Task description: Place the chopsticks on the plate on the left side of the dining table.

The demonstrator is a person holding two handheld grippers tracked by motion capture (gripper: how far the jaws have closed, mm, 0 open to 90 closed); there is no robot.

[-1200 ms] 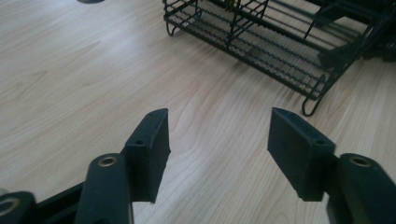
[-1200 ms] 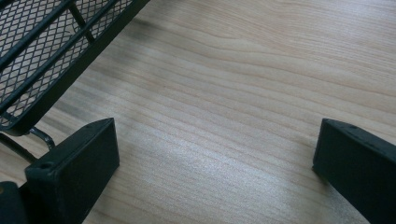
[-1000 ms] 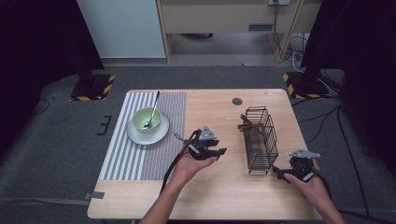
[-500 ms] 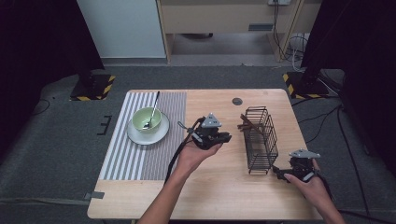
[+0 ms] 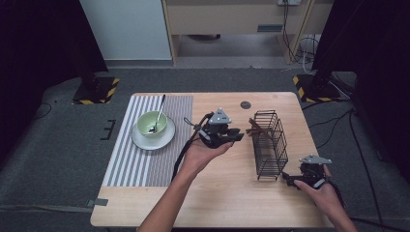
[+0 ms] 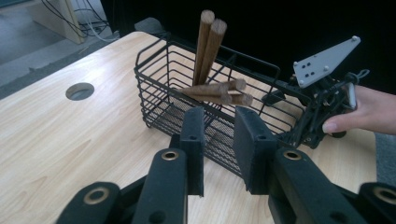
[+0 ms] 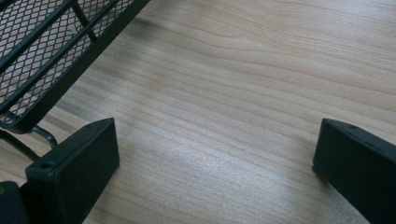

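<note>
A black wire basket stands on the wooden table right of centre, with several wooden sticks leaning in its far end. In the left gripper view the sticks jut above the basket's rim. My left gripper hovers just left of the basket's far end and points at it. Its jaws are slightly open with nothing between them. My right gripper rests low at the basket's near right corner, jaws wide open and empty over bare wood, with the basket's corner beside its left jaw.
A green bowl holding a spoon sits on a white plate on a striped placemat at the left. A round hole lies near the table's far edge. The other gripper and a hand show behind the basket.
My left gripper has moved right and farther from the person, closer to the basket's far end. The right gripper has stayed in place.
</note>
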